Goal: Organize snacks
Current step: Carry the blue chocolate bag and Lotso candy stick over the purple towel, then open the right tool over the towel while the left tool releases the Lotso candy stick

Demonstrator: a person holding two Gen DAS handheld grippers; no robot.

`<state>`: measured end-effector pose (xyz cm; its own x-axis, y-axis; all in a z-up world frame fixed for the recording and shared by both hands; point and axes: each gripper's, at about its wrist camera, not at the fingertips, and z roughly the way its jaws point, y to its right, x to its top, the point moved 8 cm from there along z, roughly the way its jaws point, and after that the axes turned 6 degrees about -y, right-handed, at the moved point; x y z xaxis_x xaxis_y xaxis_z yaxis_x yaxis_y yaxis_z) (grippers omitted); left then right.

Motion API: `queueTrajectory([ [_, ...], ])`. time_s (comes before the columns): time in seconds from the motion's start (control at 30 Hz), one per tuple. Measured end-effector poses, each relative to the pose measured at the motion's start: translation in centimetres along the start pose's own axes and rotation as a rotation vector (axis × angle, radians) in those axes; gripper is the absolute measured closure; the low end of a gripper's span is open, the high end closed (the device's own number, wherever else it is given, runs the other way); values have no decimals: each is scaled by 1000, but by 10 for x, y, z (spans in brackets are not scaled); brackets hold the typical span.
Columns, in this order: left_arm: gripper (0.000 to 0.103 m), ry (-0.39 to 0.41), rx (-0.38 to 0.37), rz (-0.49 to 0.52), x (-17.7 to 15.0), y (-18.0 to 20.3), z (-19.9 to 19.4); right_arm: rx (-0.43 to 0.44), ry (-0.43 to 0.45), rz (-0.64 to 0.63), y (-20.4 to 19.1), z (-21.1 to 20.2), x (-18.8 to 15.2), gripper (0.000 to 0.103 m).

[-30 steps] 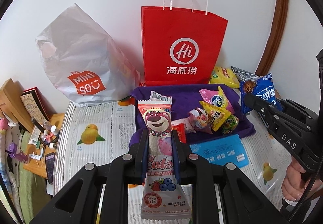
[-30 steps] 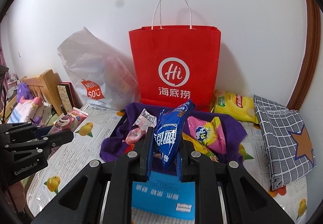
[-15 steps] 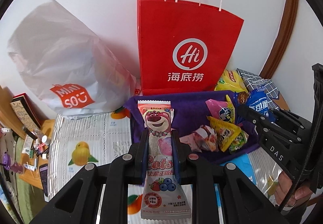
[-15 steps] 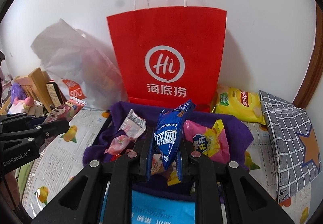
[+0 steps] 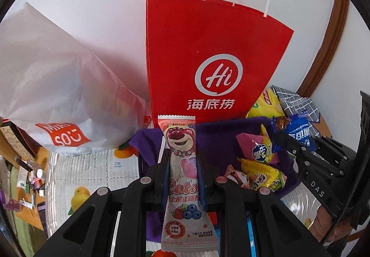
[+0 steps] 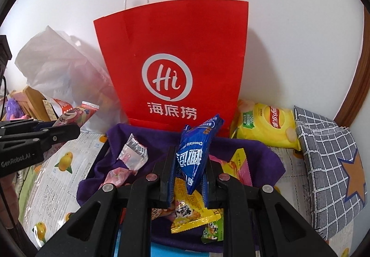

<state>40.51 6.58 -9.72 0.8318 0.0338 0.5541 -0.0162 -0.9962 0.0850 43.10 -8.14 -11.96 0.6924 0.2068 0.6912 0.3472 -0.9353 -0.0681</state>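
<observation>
The left gripper [image 5: 182, 159] has its jaws pinched on a long pink bear-printed wafer packet [image 5: 182, 164], clamped across its middle so the sealed top stands up ahead of the jaws and the wider tail hangs back toward the camera. The right gripper [image 6: 188, 169] pinches a blue chocolate snack pouch [image 6: 194, 152] the same way, at its narrowing lower half, with the puffed upper end leaning to the right above the jaws.

Both look light and crinkly: glossy film that will likely slide if the squeeze slackens, over contents (wafer or biscuit, by the look) that would probably crush under a hard one. A hold across the flat middle, or on the crimped end seals, seems the safest place — the air-filled ends give and roll.

Just beyond the jaws lies a purple cloth [image 6: 266, 155] strewn with loose sweets: a yellow packet [image 6: 194, 213], a pink-and-yellow one [image 5: 256, 148], small twisted wrappers. Behind it a red paper bag [image 6: 175, 48] stands upright against the wall — probably where the snacks are headed, its mouth well above both packets. A white plastic bag [image 5: 57, 85] slumps to its left, and a yellow chip bag [image 6: 266, 125] with a grey checked cloth [image 6: 328, 155] lies to its right on the fruit-print surface.
</observation>
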Motion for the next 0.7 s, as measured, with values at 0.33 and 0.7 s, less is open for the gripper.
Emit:
queueTrajectory([
  [0.33,84,-97,10,-6,-11,-5,52,52,-74,16,5,30,-10,84],
  [0.7,84,-116,10,-9,-16,-4,62,72,-132,-27,-6,49,-21,84],
])
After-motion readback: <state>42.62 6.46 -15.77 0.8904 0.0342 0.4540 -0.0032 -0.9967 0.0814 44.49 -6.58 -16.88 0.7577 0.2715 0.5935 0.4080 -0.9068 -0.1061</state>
